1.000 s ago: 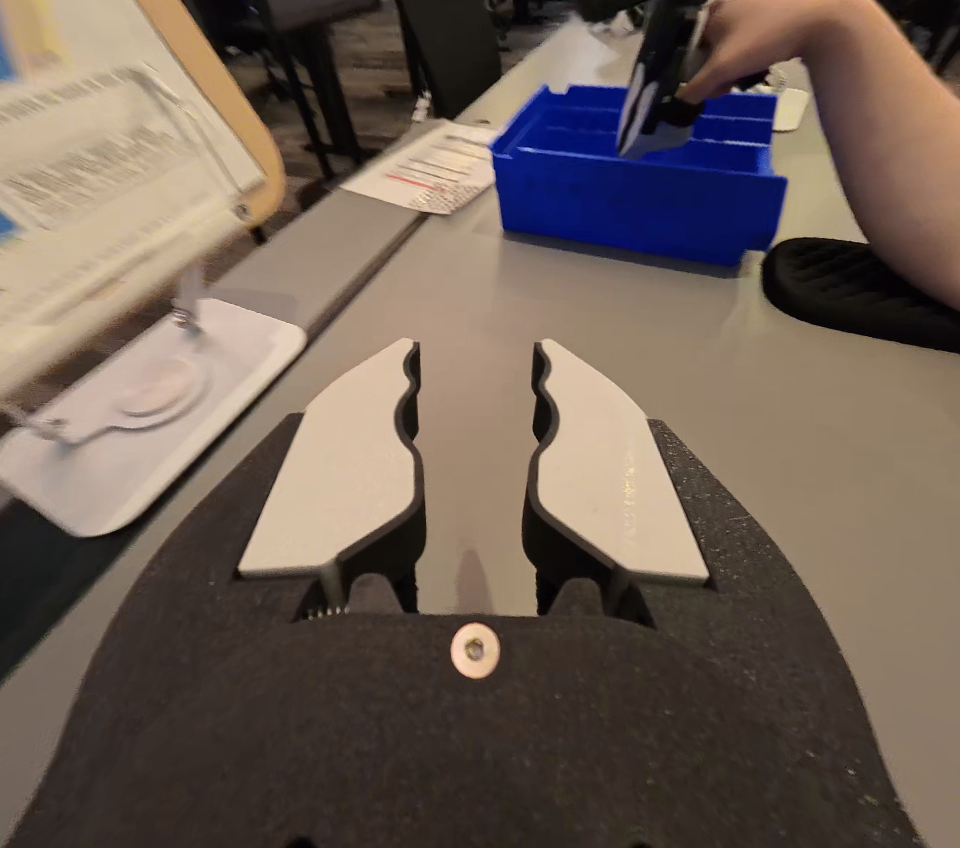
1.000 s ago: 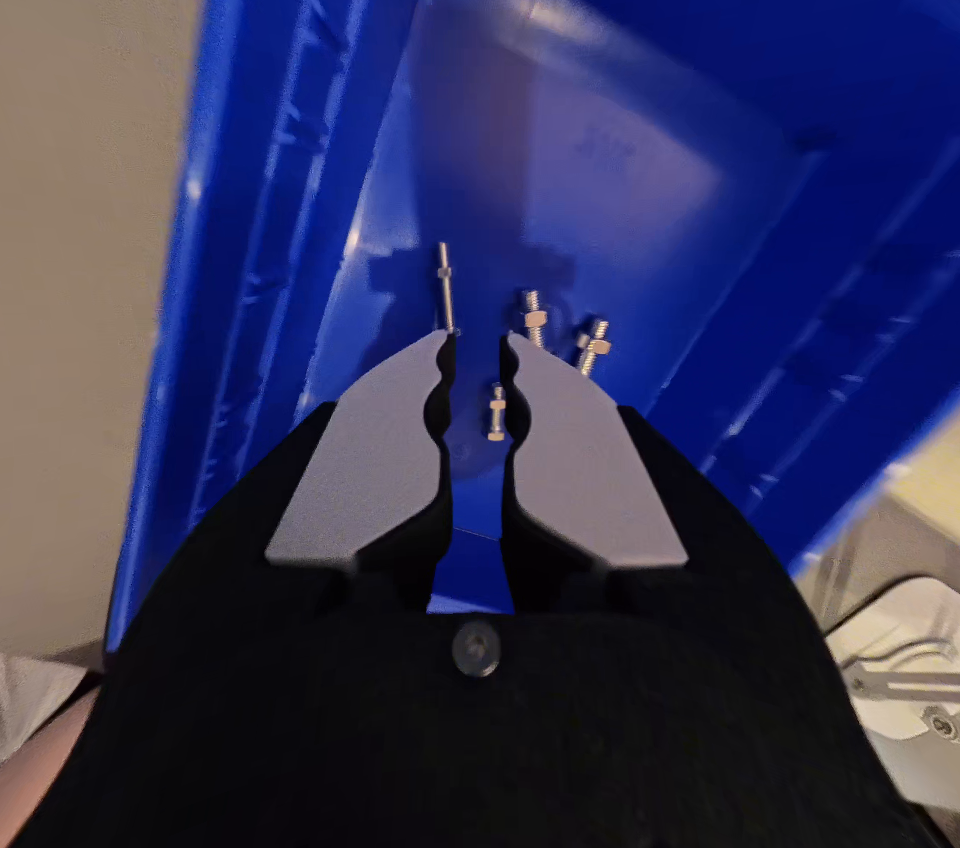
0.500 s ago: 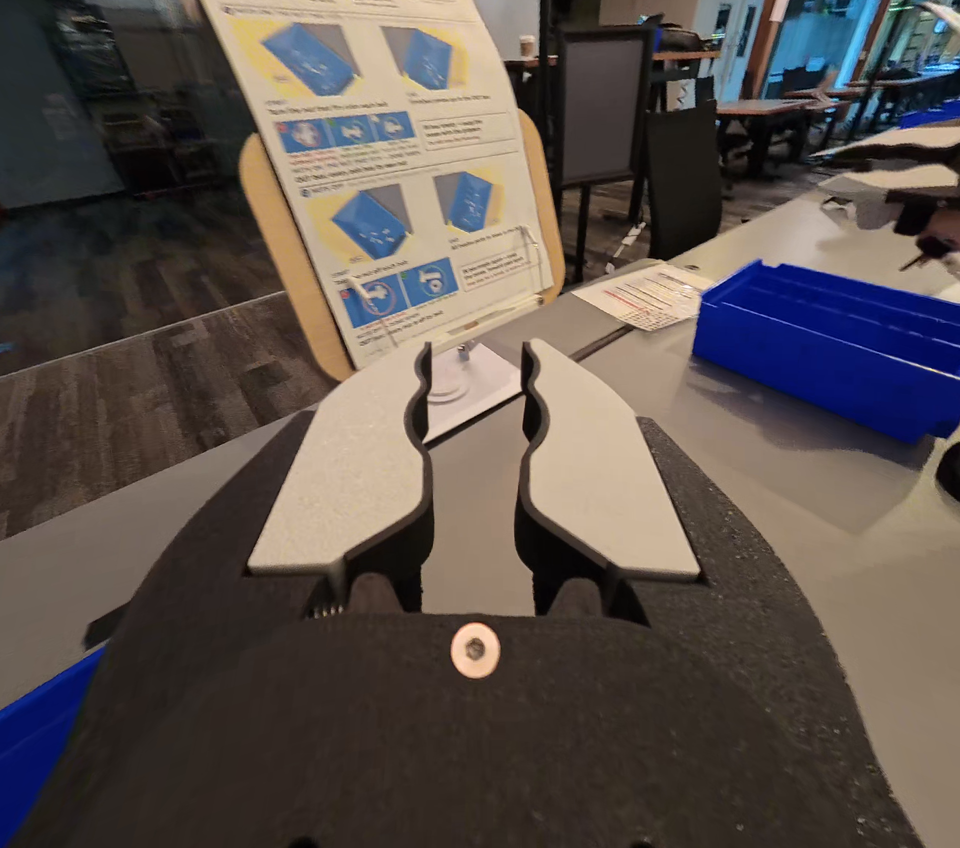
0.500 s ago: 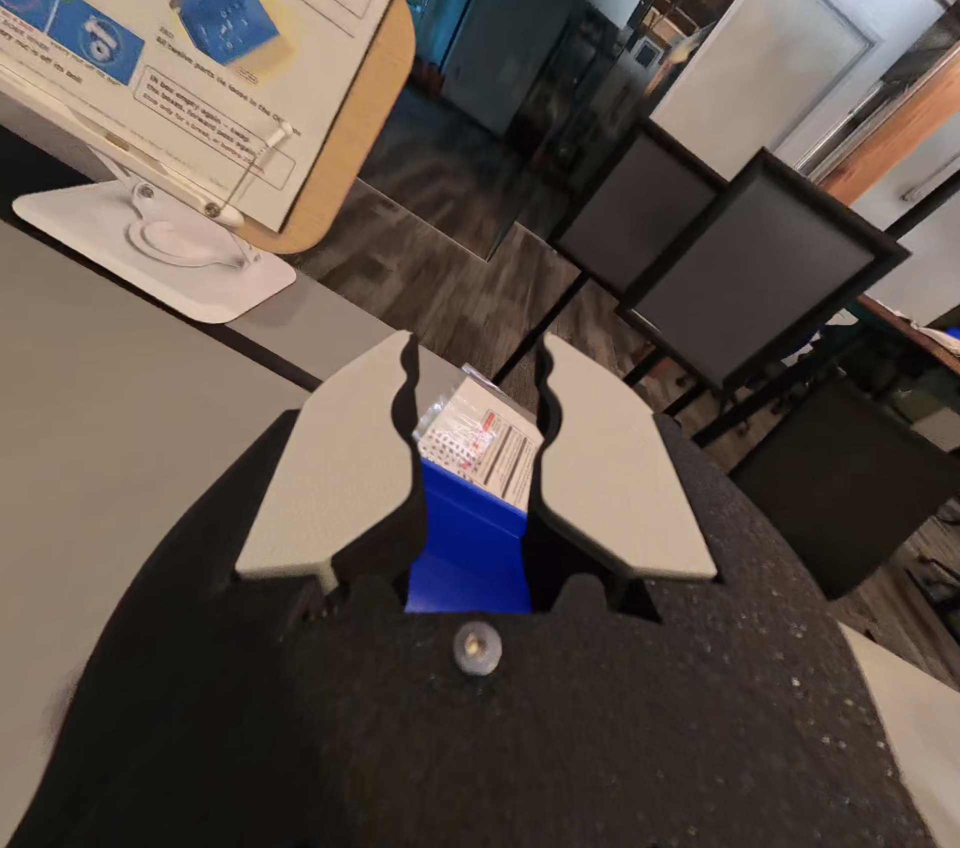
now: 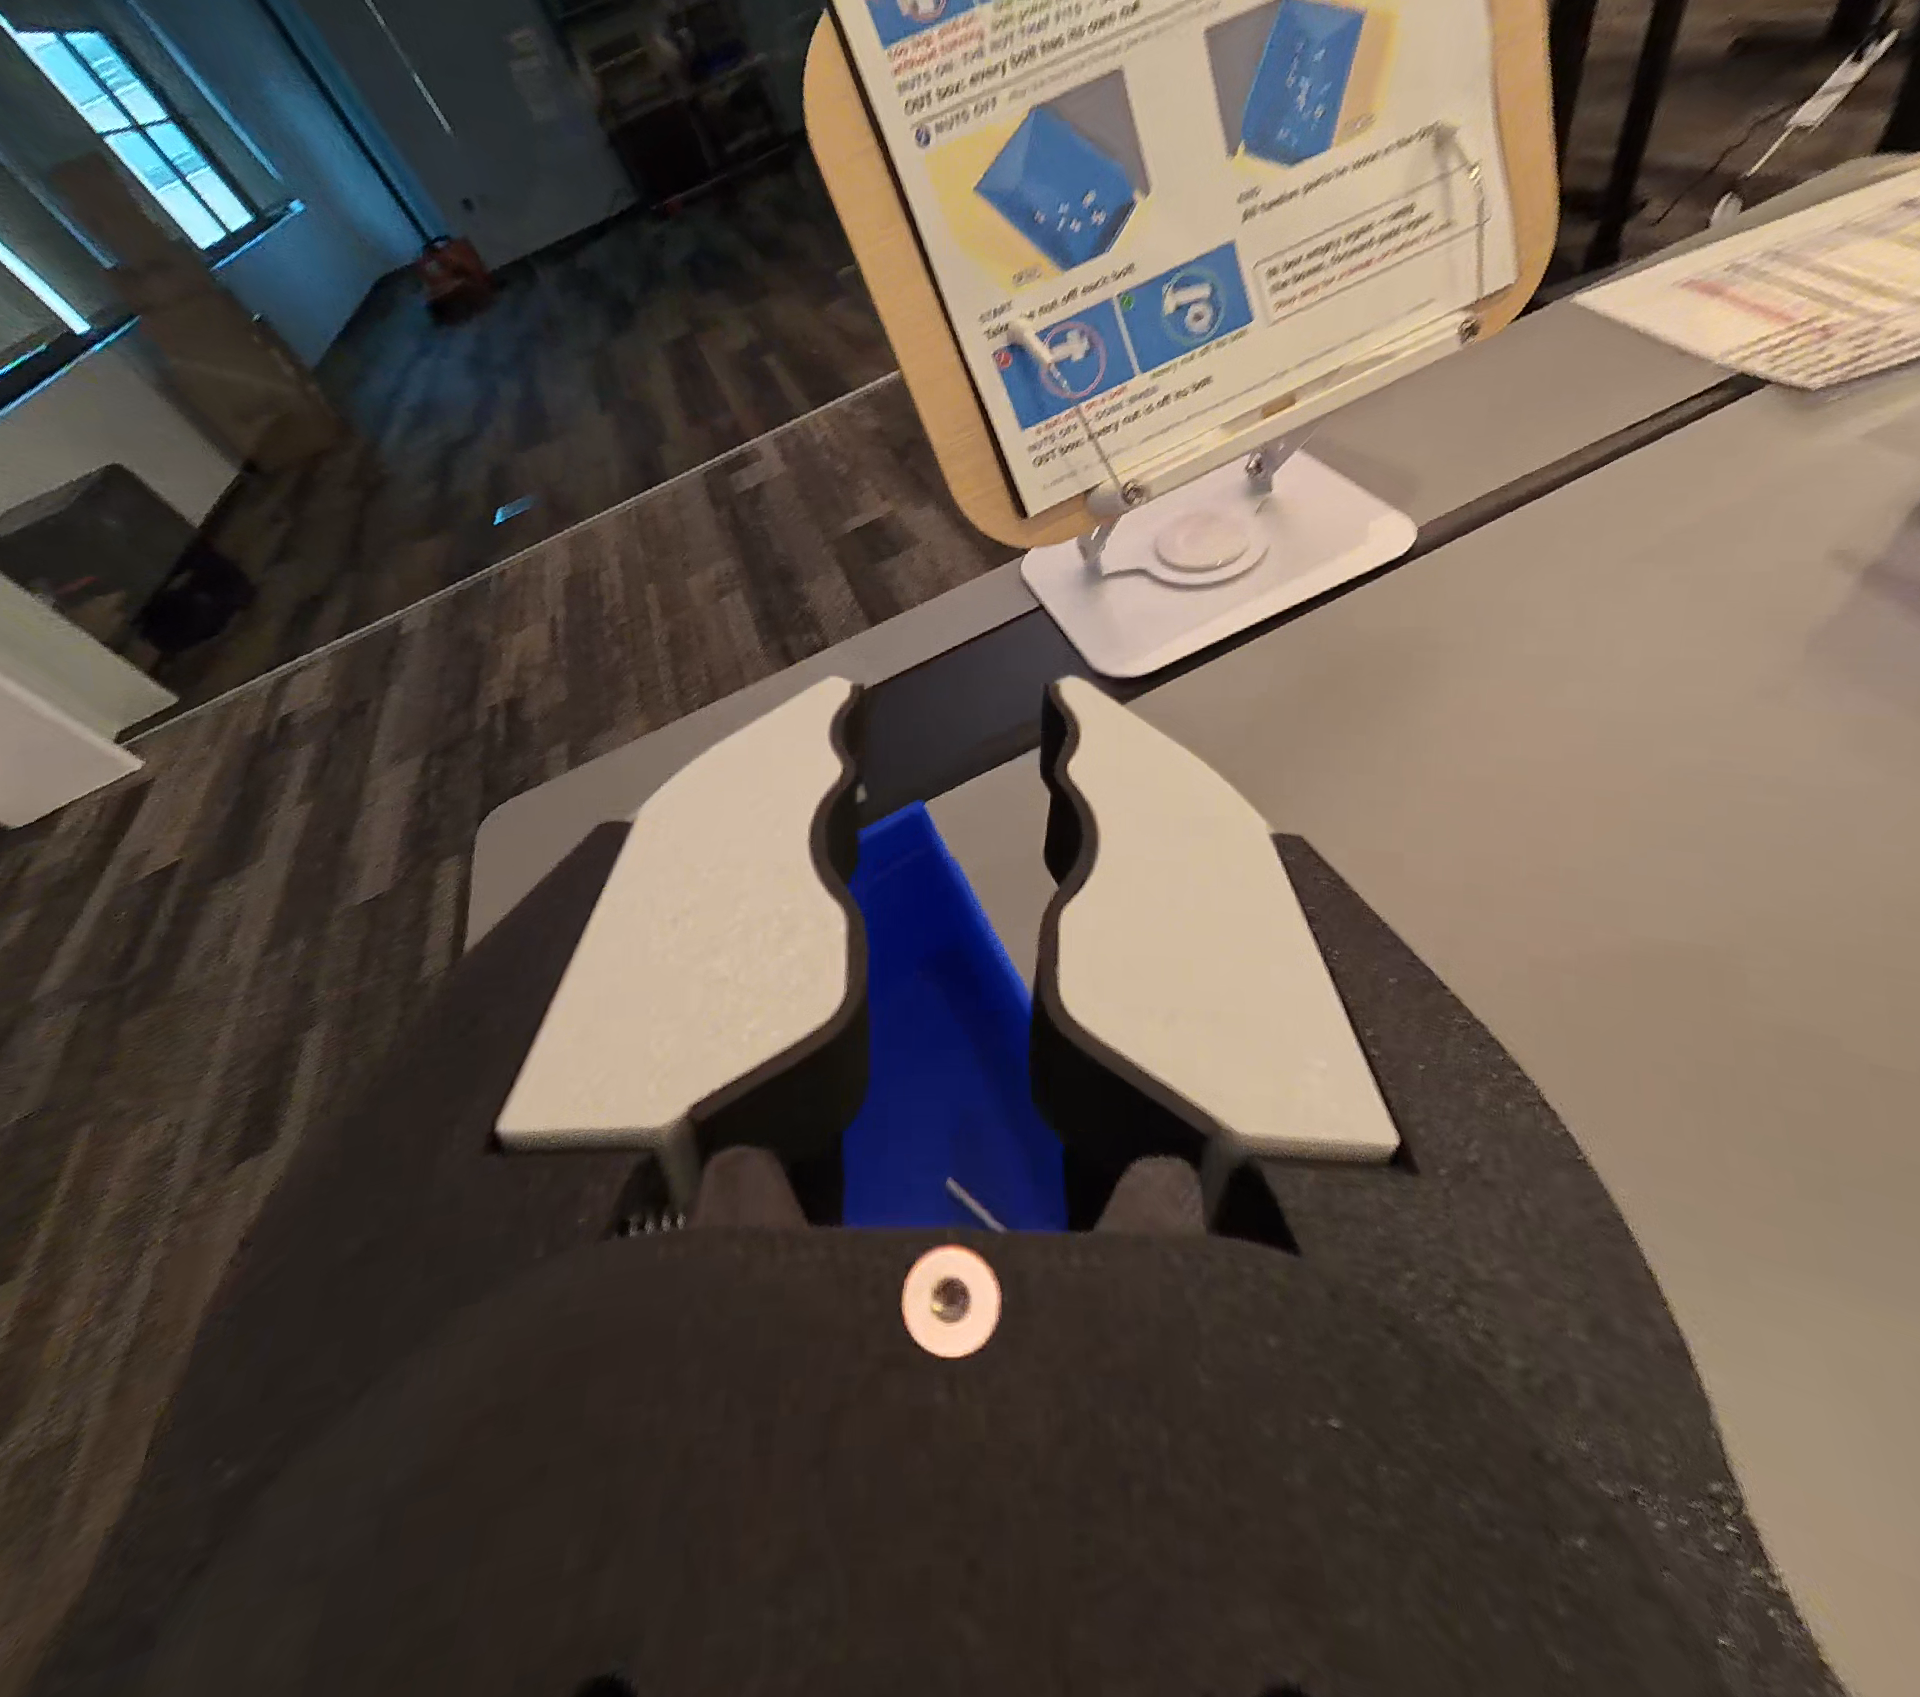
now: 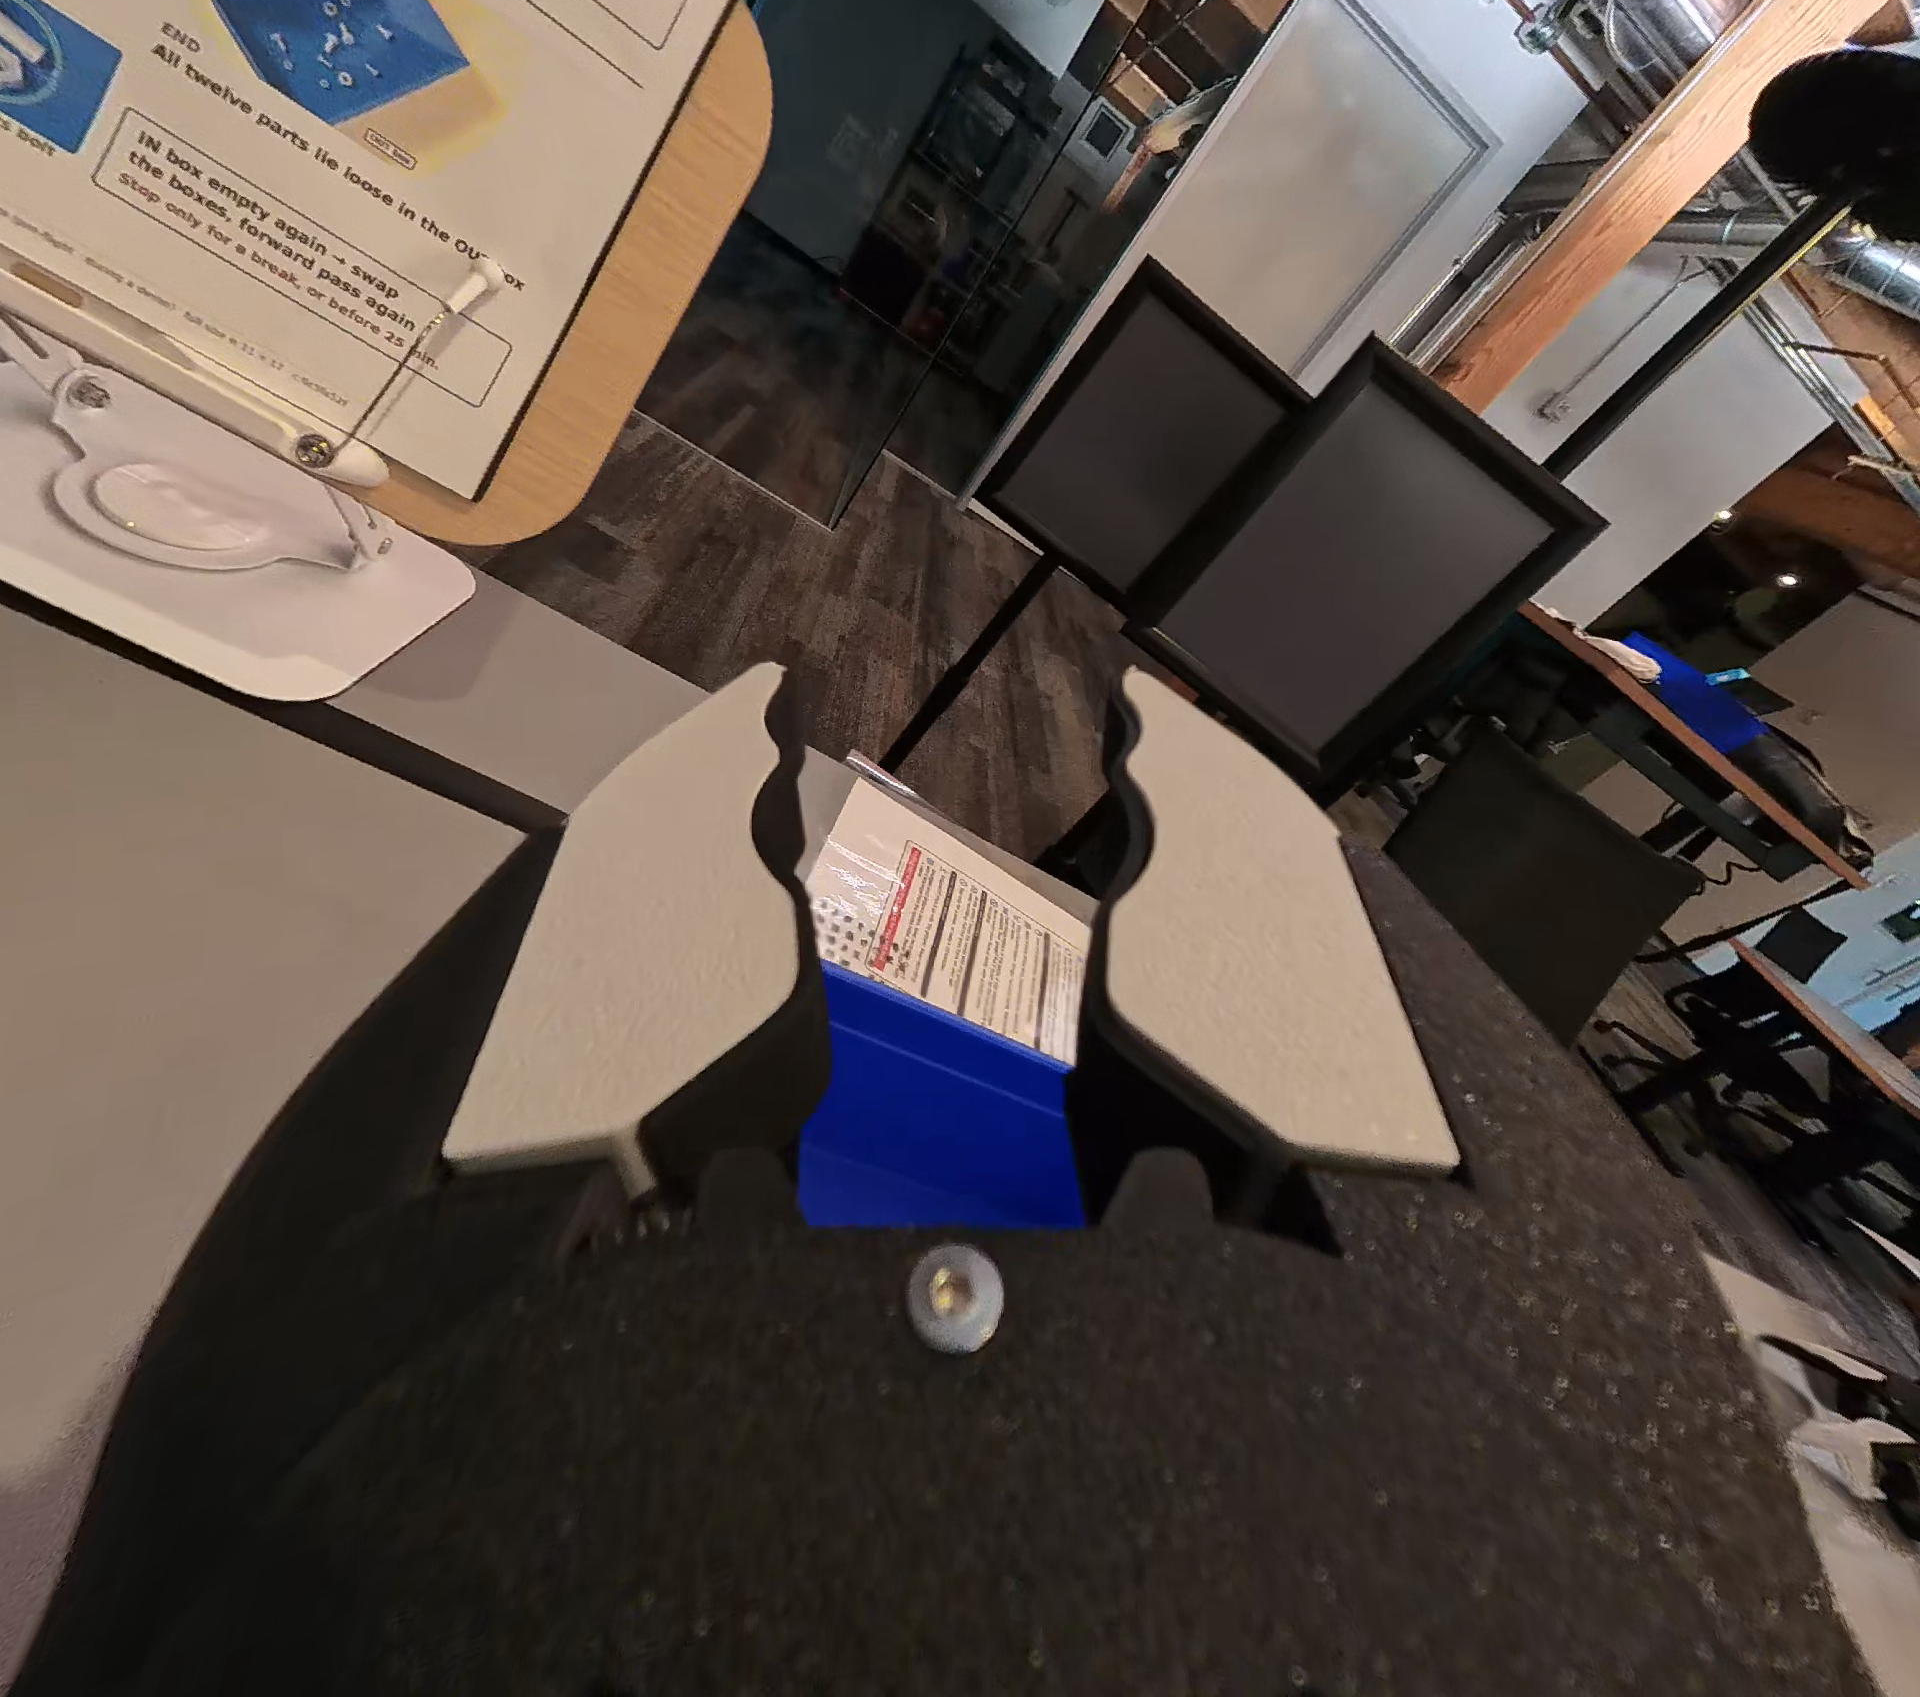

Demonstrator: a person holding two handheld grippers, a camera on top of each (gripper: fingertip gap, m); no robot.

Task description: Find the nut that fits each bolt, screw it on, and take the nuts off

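Tongs on both sides stand apart, holding nothing: left tongs [image 5: 948, 712] above a blue bin [image 5: 940, 1013], right tongs [image 6: 951, 702] above another blue bin [image 6: 935, 1117] on the grey counter [image 6: 208, 868].

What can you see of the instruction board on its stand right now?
The instruction board stands upright, leaning back, at the far edge of the grey table. It is a light wooden panel with rounded corners, carrying a white printed sheet with blue pictures and text. Thin wire clips hold the sheet's lower corners. A white hinged bracket joins it to a flat white base plate with a round disc, resting on the table. The right wrist view shows its lower right corner. Neither gripper touches it.
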